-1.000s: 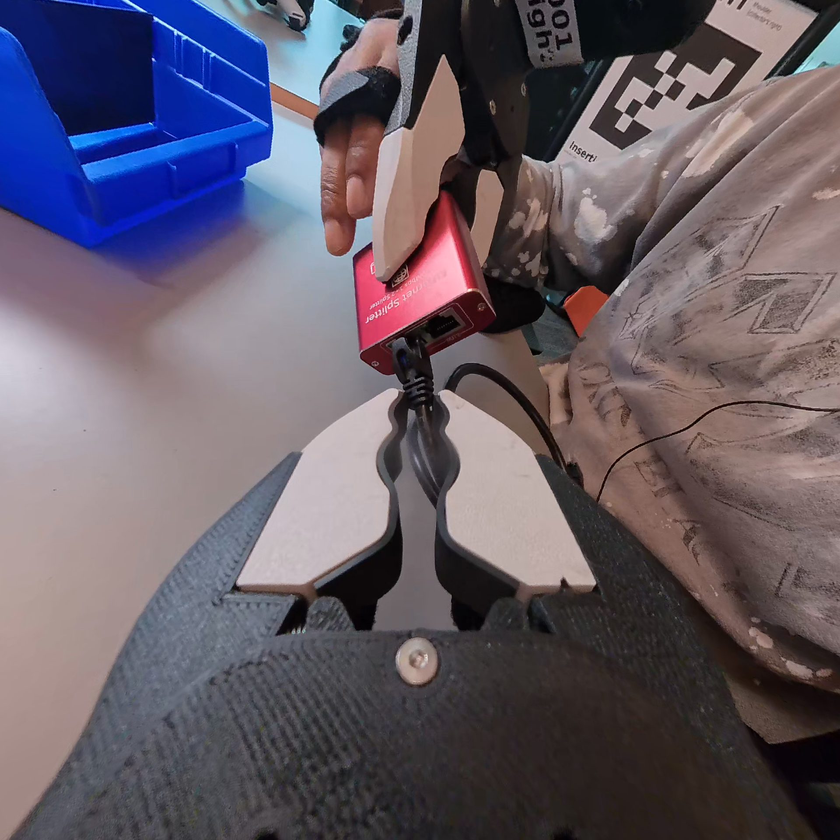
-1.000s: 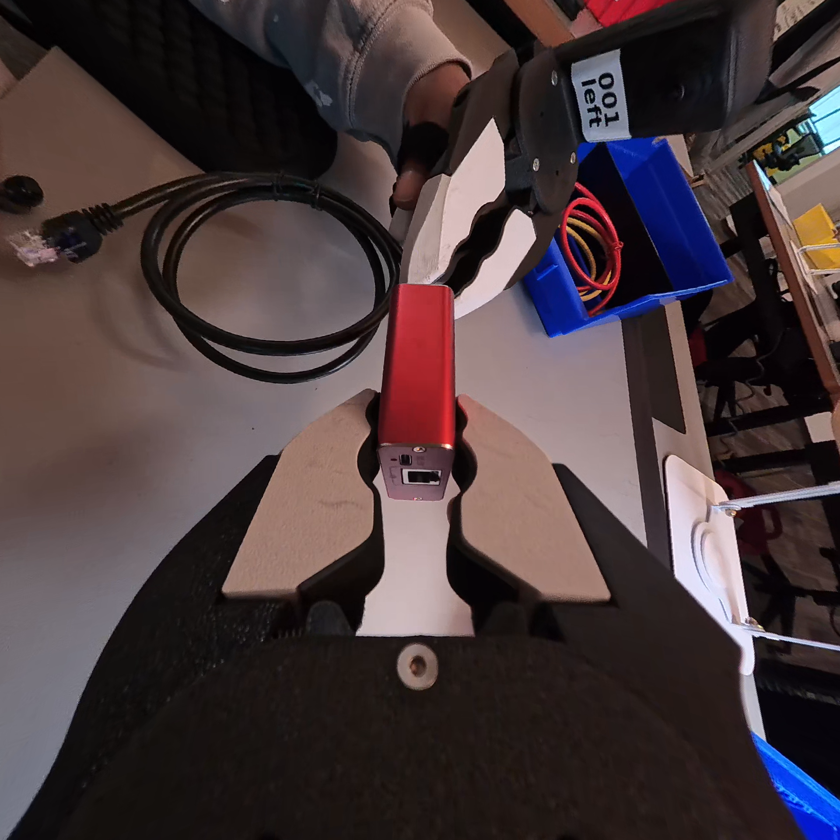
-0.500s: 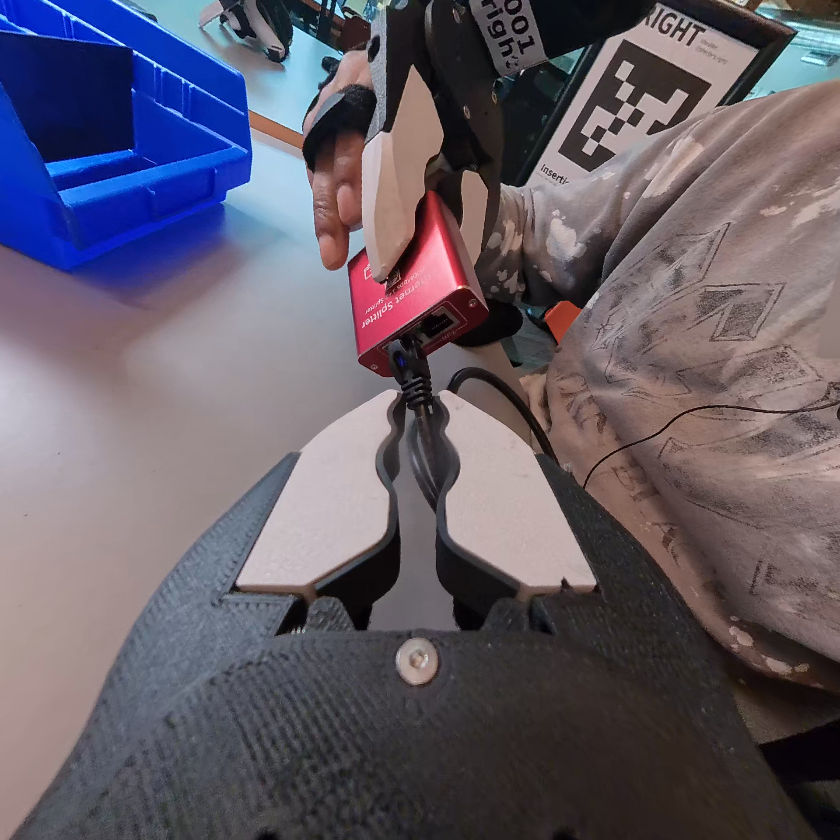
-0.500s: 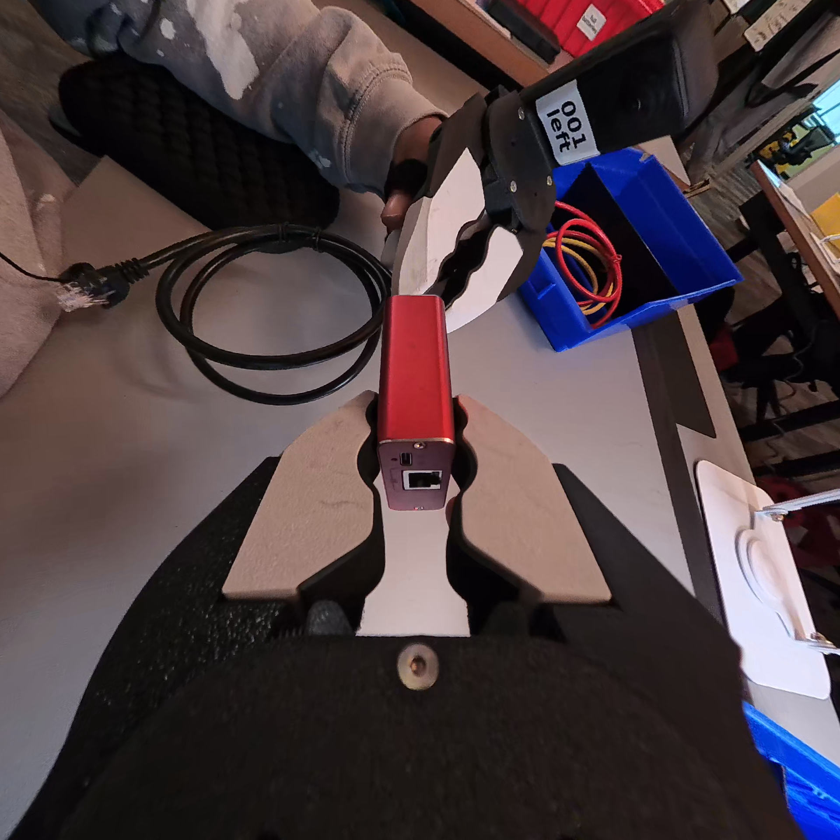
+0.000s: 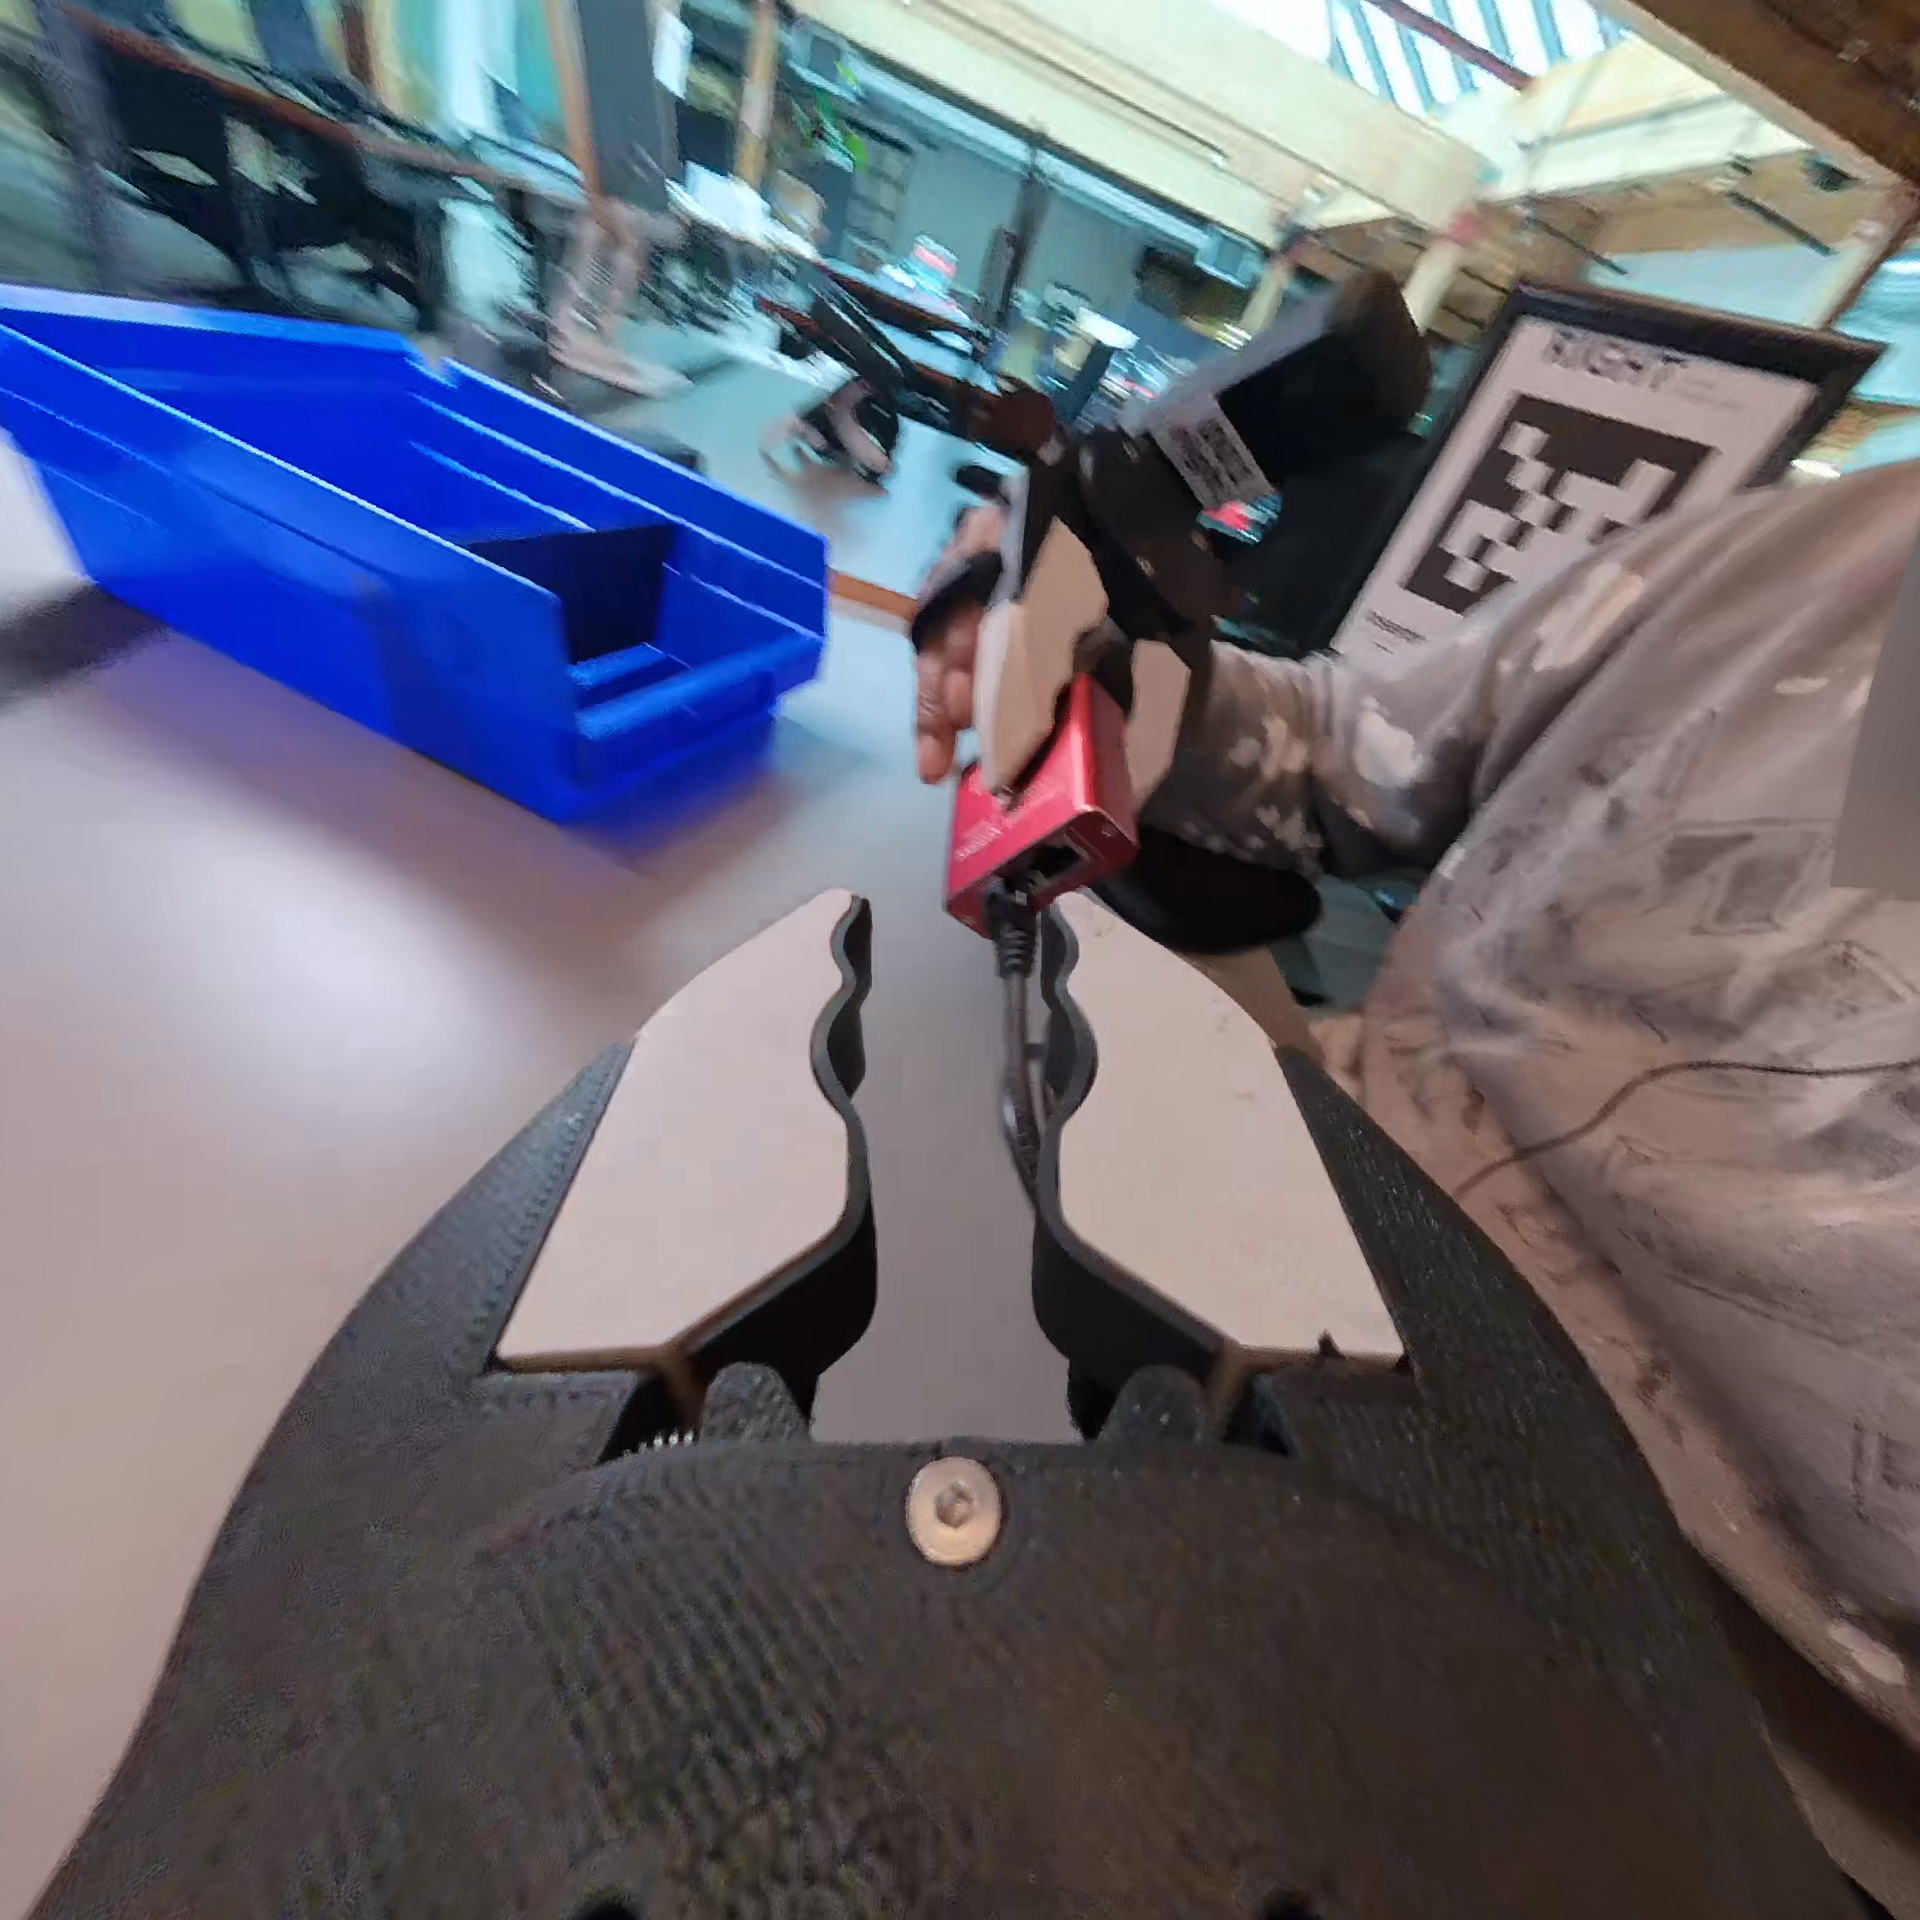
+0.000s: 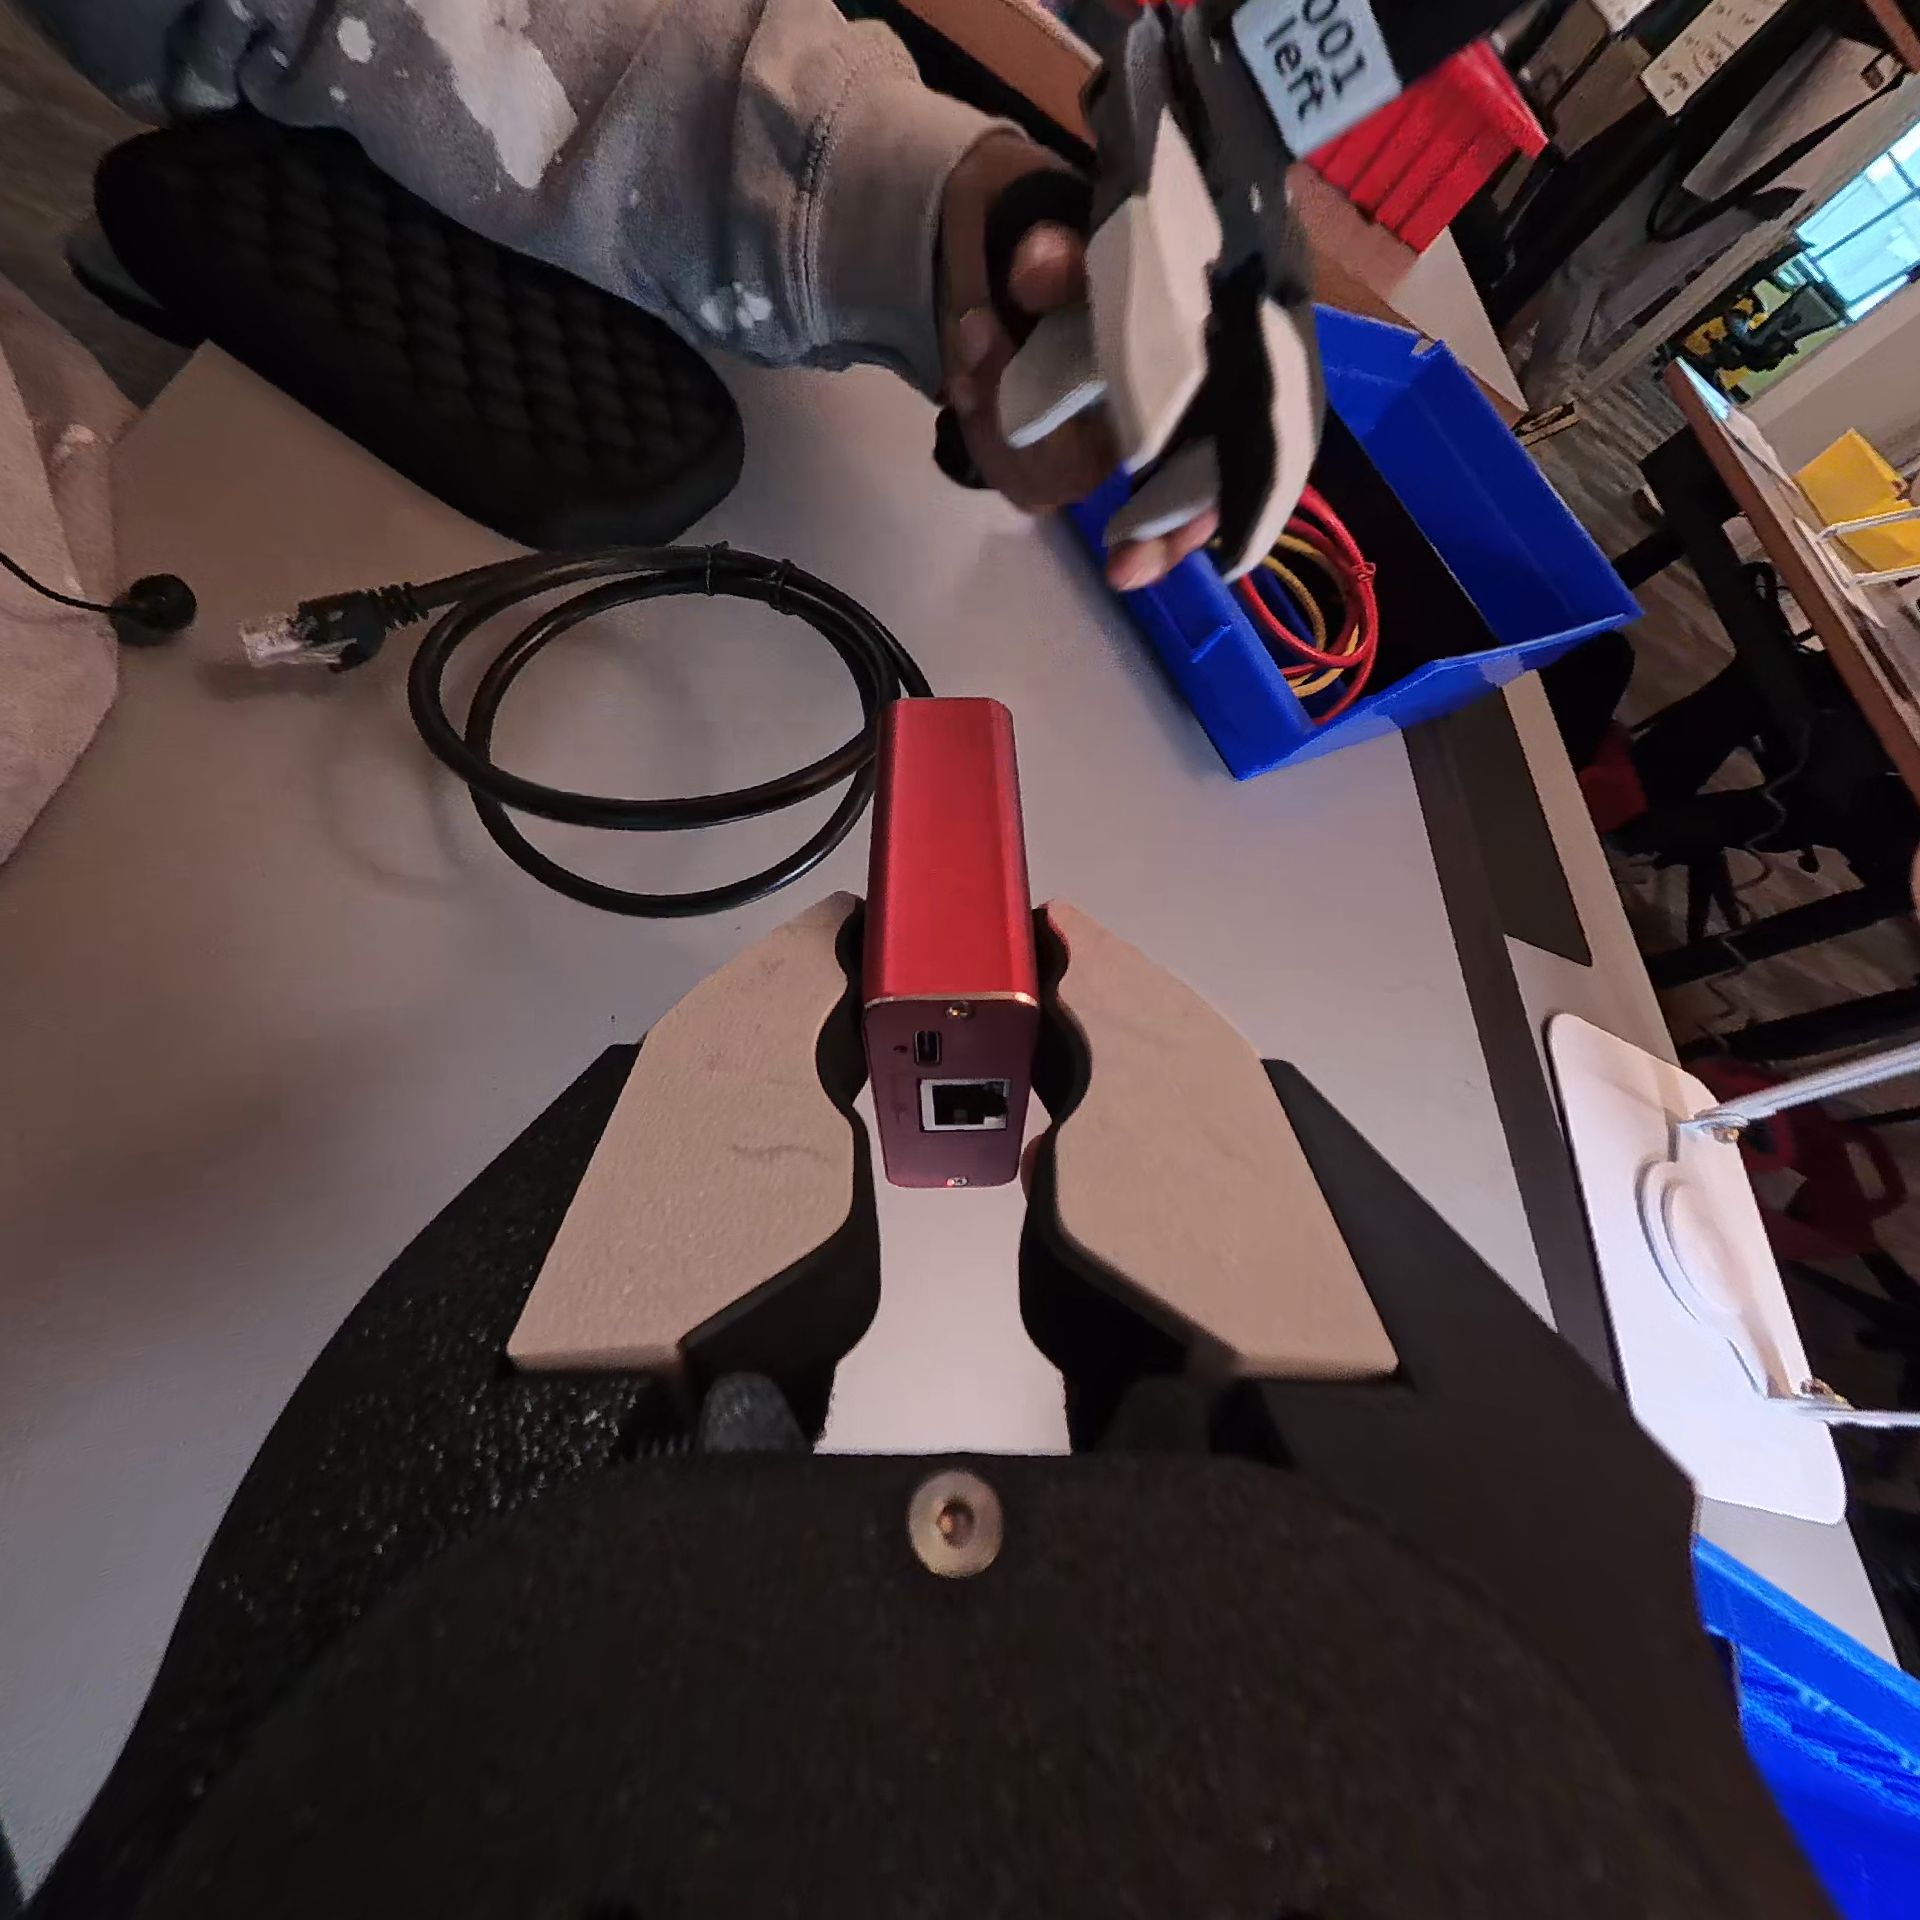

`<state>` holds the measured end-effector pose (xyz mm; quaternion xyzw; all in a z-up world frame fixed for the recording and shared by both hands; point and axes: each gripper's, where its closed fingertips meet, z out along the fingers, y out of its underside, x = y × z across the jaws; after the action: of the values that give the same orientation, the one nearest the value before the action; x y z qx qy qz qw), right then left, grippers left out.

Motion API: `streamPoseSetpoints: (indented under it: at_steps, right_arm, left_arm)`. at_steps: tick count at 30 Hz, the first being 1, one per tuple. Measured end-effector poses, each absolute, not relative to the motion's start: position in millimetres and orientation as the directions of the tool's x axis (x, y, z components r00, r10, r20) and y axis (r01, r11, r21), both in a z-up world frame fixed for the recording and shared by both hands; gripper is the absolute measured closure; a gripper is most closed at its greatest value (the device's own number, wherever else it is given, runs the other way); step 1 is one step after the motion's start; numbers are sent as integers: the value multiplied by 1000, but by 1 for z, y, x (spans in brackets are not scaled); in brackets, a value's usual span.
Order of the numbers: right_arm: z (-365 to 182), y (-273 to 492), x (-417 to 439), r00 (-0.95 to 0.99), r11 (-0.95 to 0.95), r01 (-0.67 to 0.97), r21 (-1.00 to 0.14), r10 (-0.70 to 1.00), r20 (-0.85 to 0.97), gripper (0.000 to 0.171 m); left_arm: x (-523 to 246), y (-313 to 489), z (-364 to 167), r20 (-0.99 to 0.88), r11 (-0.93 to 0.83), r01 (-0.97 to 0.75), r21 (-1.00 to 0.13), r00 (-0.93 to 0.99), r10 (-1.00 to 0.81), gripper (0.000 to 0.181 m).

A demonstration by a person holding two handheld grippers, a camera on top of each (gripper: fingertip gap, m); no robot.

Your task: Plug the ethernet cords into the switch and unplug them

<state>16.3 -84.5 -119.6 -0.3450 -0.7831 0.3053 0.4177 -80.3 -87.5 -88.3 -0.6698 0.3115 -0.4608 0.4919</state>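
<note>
The red ethernet switch (image 6: 951, 914) is held above the table, pinched across its sides by the right gripper (image 6: 948, 935), whose two pale fingers press against the metal case. Its near end face shows one empty network port and a small slot above it. At the far end, a black ethernet cord (image 5: 1013, 956) sits plugged into one of two ports there; the neighbouring port is empty. White lettering runs along the case's side, and the grippers carry printed labels.

The left gripper (image 5: 961, 925) is spread apart — the cord passes just beside its right finger, with nothing pinched. In the right wrist view it hovers far off, over the blue bin (image 6: 1455, 540).

The cord loops in a coil (image 6: 644, 727) on the grey table (image 6: 260, 987), its free clear plug (image 6: 275, 639) lying at the left. Red and yellow cables (image 6: 1320, 613) lie inside the bin. A black-and-white marker board (image 5: 1579, 488) stands at the far right of the left wrist view.
</note>
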Motion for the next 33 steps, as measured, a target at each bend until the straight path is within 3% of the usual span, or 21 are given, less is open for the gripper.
streamPoseSetpoints:
  at_steps: [4, 9, 13, 17, 23, 27, 29, 33]
  right_arm:
    - [-109, -81, 22, -391, 550, 262, -793, 812, 433, 144]
    - [-90, -86, 28, -380, 492, 199, -848, 836, 396, 144]
    - [-75, -92, 31, -389, 388, 122, -913, 866, 316, 143]
    - [-49, -101, 33, -459, 143, -23, -989, 878, 137, 143]
    - [-33, -101, 29, -517, -128, -126, -984, 855, -44, 143]
    - [-51, -105, 15, -500, -97, -73, -993, 865, -48, 143]
    - [-60, -108, 10, -476, -33, -46, -998, 880, -7, 143]
    - [-71, -115, 6, -435, 165, 2, -986, 888, 148, 143]
  left_arm:
    - [-127, -75, -60, 264, -230, 132, -964, 545, -796, 153]
    - [-137, -77, -61, 266, -223, 147, -964, 589, -763, 154]
    - [-97, -89, -72, 261, -251, 90, -964, 506, -822, 150]
    - [-48, -100, -92, 192, -225, -29, -974, 427, -884, 150]
    - [4, -106, -92, 55, -84, -49, -995, 418, -907, 143]
    - [25, -107, -68, -2, 14, 21, -1000, 472, -882, 144]
    - [23, -103, -71, -54, 48, -25, -999, 518, -854, 154]
    - [17, -109, -81, -192, 135, -147, -980, 507, -840, 154]
